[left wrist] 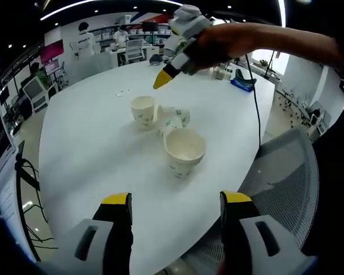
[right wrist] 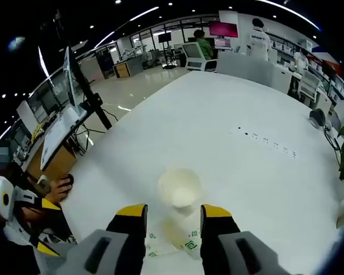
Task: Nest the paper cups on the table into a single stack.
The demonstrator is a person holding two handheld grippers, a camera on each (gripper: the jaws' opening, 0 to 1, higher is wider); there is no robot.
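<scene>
Three paper cups are sitting together near the middle of the big white table (left wrist: 92, 149). In the left gripper view, the far cup (left wrist: 143, 110) is standing upright with its mouth facing up. Just beside it, the middle cup (left wrist: 175, 117) is lying on its side, its long axis running flat along the table with the base pointing away toward the right; it is hard to tell whether it is touching its neighbours. The near cup (left wrist: 184, 150) is standing with its long axis close to vertical, tilting slightly, its wide mouth opening up and toward the camera.

The left tongs (left wrist: 176, 201) are hanging at the near edge of the table, yellow tips spread wide apart with nothing between them, well short of the cups. A grey mesh chair (left wrist: 281, 177) is standing just off the table edge to their right.

The right tongs (left wrist: 163, 79) are hovering above the far side of the cups, gripped by a person's hand (left wrist: 218, 46). In the right gripper view, those right tongs (right wrist: 173, 212) are spread open, gripping nothing, and pointing down at an upright cup (right wrist: 180, 187) whose open mouth is facing up just beyond the tips. A cup lying on its side (right wrist: 180, 238) is showing between the two fingers, below them.
</scene>
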